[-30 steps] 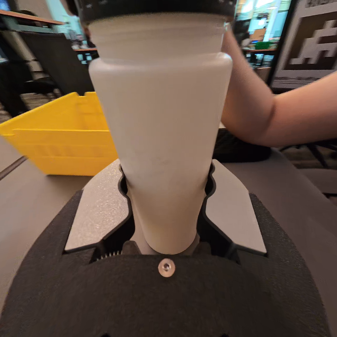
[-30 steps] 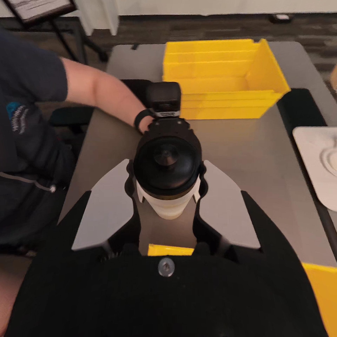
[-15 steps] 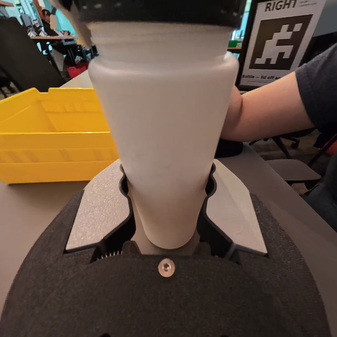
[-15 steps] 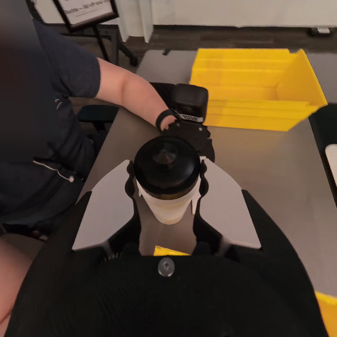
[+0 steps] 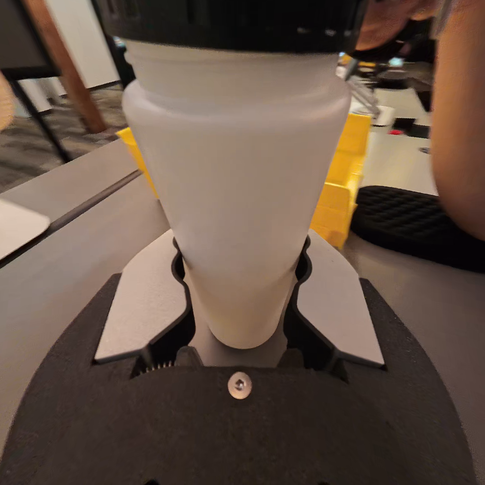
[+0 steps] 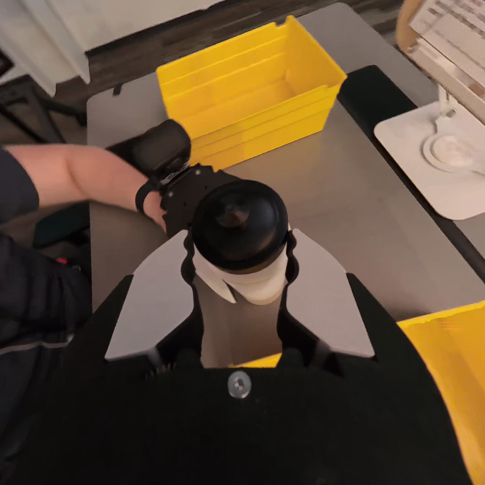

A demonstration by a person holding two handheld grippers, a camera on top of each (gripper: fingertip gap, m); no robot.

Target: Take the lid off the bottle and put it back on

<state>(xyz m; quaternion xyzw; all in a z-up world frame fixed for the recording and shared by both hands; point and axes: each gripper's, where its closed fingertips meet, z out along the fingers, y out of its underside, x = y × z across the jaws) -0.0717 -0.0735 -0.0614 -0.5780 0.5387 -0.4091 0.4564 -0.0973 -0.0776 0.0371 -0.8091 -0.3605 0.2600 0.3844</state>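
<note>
The left gripper (image 5: 240, 265) has its jaws clenched on the lower body of the white plastic bottle (image 5: 236, 183), which stands upright on the grey tabletop (image 6: 354, 210). From above, the right gripper (image 6: 238, 249) has its jaws grasping the black lid (image 6: 237, 223), seated on the bottle's neck. Beyond sits a yellow bin (image 6: 249, 84), with a white tray (image 6: 425, 162) off to the right.

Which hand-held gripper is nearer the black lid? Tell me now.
Right. The right hand-held gripper has its fingers closed on the black lid, gripping its rim. The left hand-held gripper clamps the white bottle lower down, below the lid.
</note>
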